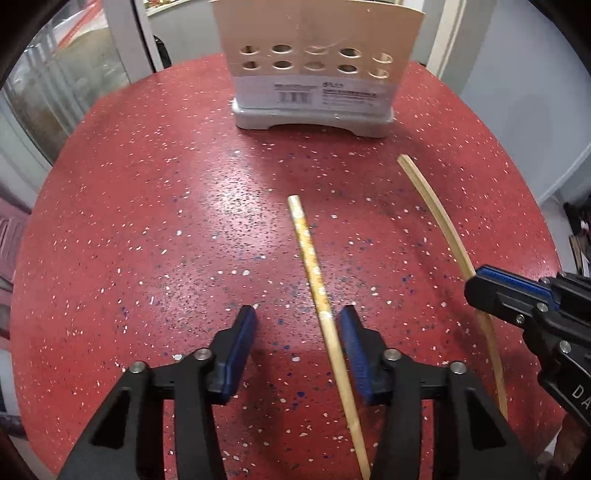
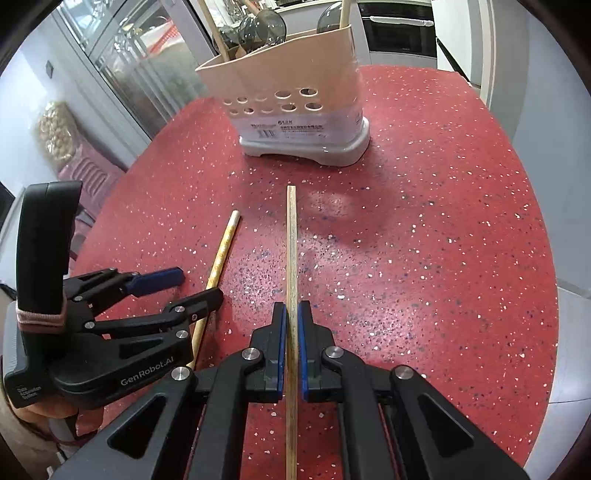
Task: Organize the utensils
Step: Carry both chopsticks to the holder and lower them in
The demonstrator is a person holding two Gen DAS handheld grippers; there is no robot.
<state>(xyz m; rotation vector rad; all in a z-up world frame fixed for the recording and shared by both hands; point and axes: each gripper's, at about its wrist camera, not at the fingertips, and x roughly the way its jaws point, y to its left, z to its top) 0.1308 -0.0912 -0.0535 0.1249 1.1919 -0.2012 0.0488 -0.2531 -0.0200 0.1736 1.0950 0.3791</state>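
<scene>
A patterned yellow chopstick (image 1: 314, 273) lies on the red speckled table (image 1: 147, 221). It runs between the jaws of my left gripper (image 1: 298, 314), close to the right pad (image 1: 354, 354); the left pad stands well off it, so the gripper is open. My right gripper (image 2: 291, 306) is shut on a plain wooden chopstick (image 2: 291, 240), whose far end points toward the beige utensil holder (image 2: 295, 74). In the left wrist view the right gripper (image 1: 476, 284) grips that plain chopstick (image 1: 436, 214) at the right edge. The left gripper (image 2: 201, 284) straddles the patterned chopstick (image 2: 223, 251).
The holder (image 1: 314, 55) has a grey base and round holes, and stands at the table's far side with dark-headed spoons (image 2: 258, 26) in it. A glass cabinet (image 2: 122, 55) and a pink stool (image 2: 88, 173) stand left of the table. An oven (image 2: 399, 33) is behind.
</scene>
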